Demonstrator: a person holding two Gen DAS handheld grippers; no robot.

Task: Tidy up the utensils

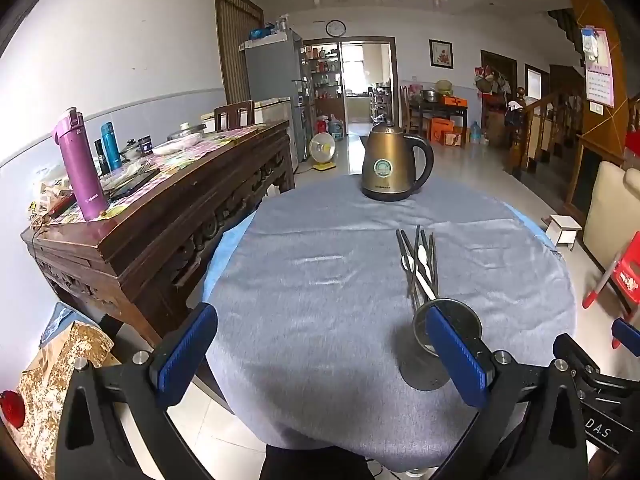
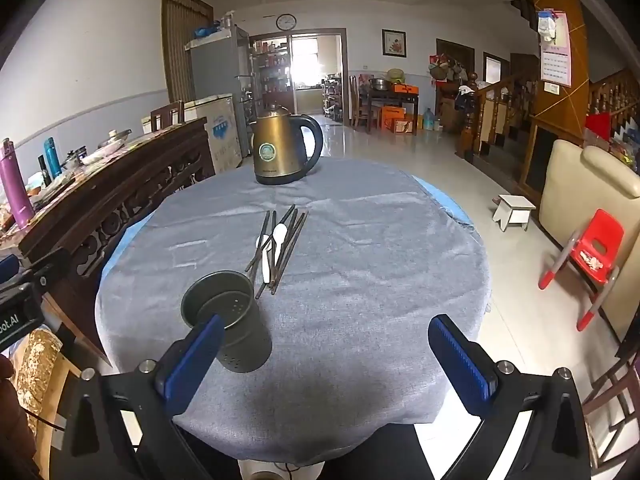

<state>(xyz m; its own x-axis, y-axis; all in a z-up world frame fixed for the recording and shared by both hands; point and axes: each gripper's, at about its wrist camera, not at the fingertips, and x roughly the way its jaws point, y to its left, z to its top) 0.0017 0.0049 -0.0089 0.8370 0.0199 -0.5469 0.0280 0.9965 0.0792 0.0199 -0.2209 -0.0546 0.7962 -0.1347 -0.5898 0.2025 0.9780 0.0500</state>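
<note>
On the round tabletop [image 2: 360,280], under a grey cloth: dark chopsticks [image 2: 294,240] and white spoons [image 2: 276,240] in a loose pile, just beyond an upright perforated metal cup [image 2: 236,320], with a bronze kettle [image 2: 280,148] well apart at the far edge. Left gripper [image 1: 320,352] and right gripper [image 2: 326,354] both hovering near the front edge, jaws wide and empty. Likely first step: picking one piece from the pile. Best to approach a single chopstick at an outer edge of the pile, pinch across its thin shaft, lift clear of its neighbours, then lower it end-first into the cup without knocking the rim.
</note>
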